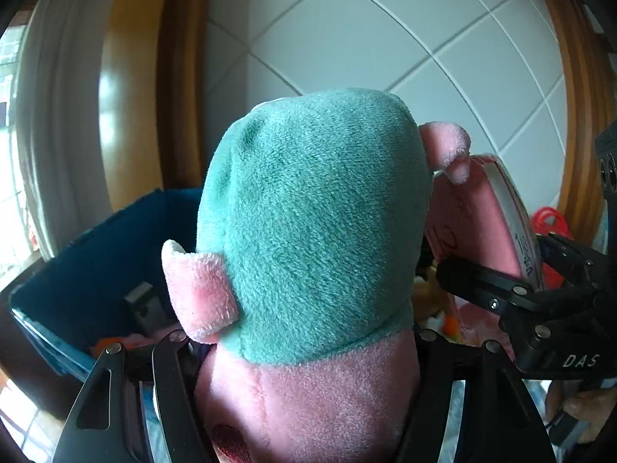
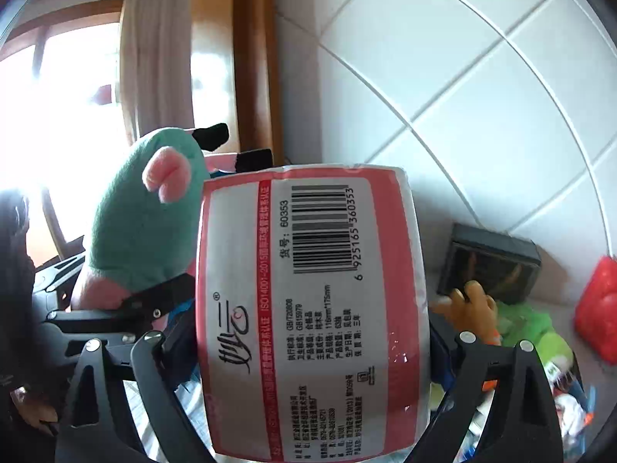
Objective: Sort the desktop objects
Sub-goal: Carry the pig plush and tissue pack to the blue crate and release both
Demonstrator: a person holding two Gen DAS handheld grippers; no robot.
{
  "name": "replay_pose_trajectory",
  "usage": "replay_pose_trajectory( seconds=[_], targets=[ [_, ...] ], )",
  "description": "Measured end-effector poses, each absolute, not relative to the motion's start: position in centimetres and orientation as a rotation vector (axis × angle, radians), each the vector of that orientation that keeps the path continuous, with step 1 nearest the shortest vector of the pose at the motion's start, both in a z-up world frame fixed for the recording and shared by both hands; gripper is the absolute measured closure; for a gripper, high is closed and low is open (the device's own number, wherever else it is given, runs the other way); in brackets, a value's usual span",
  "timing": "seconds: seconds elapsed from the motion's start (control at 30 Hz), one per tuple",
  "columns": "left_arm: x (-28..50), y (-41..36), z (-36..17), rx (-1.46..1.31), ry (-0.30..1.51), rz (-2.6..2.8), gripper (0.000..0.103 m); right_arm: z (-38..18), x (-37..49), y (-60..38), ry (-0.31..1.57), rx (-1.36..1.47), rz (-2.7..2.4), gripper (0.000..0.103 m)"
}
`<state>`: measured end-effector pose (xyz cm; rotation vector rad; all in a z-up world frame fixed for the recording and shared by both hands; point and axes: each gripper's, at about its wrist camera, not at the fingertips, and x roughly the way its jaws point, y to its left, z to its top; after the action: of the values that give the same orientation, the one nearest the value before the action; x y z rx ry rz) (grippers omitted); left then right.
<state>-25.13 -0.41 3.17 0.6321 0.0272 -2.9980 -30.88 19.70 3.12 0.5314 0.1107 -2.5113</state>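
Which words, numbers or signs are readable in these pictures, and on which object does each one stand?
"60353": tissue pack, beside the barcode.
"6 925165 360353": under the barcode on that pack.
"ISO14001-2015": its red stripe; the characters after it are blurred.
"DAS": body of the right hand-held gripper.
Small specification lines on the pack: too small to read.

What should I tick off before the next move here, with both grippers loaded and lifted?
1. Left gripper grips the plush toy between its fingers: ok.
2. Right gripper grips the tissue pack: ok.
3. The two held items are apart: cannot tell; the toy's pink arm overlaps the pack's edge in the left wrist view.
4. Blue bin ahead of the left gripper is open: ok.
5. Room left in the blue bin: cannot tell; the toy hides most of it.
6. Drop spot for the tissue pack is visible: cannot tell; the pack blocks the right wrist view.
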Motion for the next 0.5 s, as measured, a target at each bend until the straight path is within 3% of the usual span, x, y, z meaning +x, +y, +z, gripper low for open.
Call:
replay_pose_trajectory(
  seconds=[0.27,0.5],
  targets=[
    [-30.4,-15.6,6.6,0.633,-0.077,-2.756,0.022,7.5,-40.0,2.3,0.092,0.584,-2.424,0.01],
    [-35.3,-23.7,5.1,0.684,-0.057,-2.651,0.022,7.2,-46.9,-6.2,0.105,0.737,-2.487,0.009]
  ],
)
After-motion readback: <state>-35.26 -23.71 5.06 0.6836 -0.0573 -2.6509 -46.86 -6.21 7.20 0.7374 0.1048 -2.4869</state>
